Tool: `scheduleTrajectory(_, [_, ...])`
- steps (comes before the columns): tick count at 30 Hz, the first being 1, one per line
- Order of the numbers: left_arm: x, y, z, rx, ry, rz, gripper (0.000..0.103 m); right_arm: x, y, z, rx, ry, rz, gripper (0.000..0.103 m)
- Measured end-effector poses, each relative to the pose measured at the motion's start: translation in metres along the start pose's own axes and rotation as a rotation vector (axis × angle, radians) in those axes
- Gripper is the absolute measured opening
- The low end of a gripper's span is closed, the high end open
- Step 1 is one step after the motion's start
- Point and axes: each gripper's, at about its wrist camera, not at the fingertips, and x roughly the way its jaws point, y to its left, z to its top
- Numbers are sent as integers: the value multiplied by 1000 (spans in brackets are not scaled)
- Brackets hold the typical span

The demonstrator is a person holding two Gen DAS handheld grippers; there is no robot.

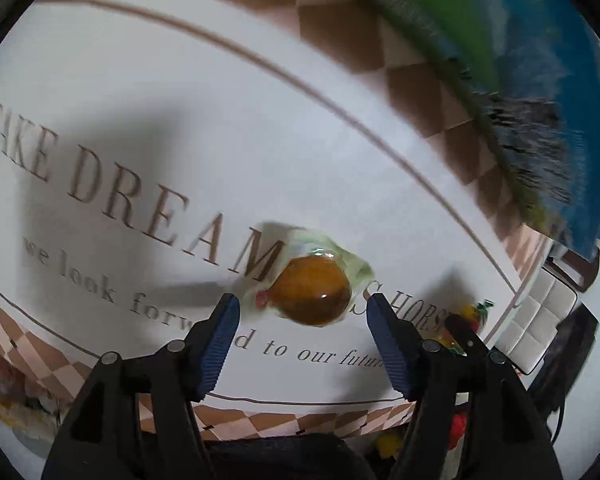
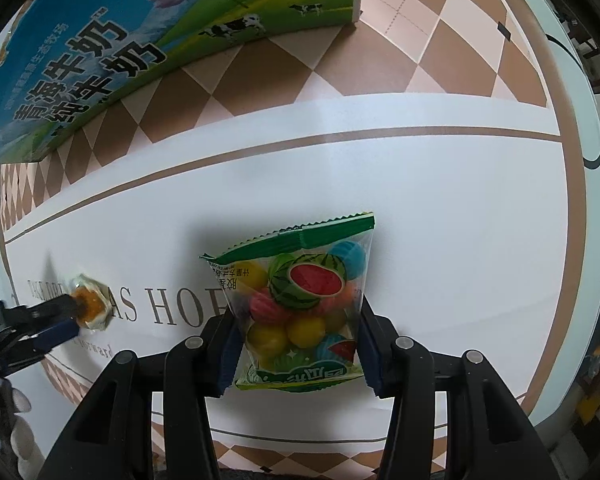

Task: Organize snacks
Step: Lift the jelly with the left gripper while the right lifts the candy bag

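Our right claw (image 2: 296, 344) grips the light, crinkly gumball bag (image 2: 300, 304) by its side edges; squeeze gently. Our left claw (image 1: 304, 312) stands open around the soft jelly cup (image 1: 314, 292), on the tabletop (image 2: 340, 184) at nine o'clock from the bag.

Both the left gripper (image 1: 302, 306) and the right gripper (image 2: 298, 320) have thick black plastic arms with round silver screws (image 2: 404, 343) and ridged dark blue pads (image 1: 216, 344) on the fingers.
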Motion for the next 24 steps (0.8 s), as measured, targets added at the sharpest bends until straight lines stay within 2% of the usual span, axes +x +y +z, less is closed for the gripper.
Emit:
scheduleTrajectory(3, [4,-1,6,-28,8,4,64,-2,-4,-1,2,-7,-6,52])
scheduleTrajectory(6, [2,-4,8,-38,-22,32,64,-4,-8,15,9,-8,-10,52])
scheduleTrajectory(8, [-1,-11,9,-2,-53,68,62,-4,-4,14,13,-10,-15,52])
scheduleTrajectory(10, [-2,-17,9,52,-81,124,56,-4,-1,11,16,-8,-20,52])
scheduleTrajectory(15, [-5,-28,3,148,-128,177,53,5,9,4,14,-10,-31,52])
scheduleTrajectory(24, [-18,-40,-4,187,-160,141,51,-13,25,-4,-17,-50,-24,52])
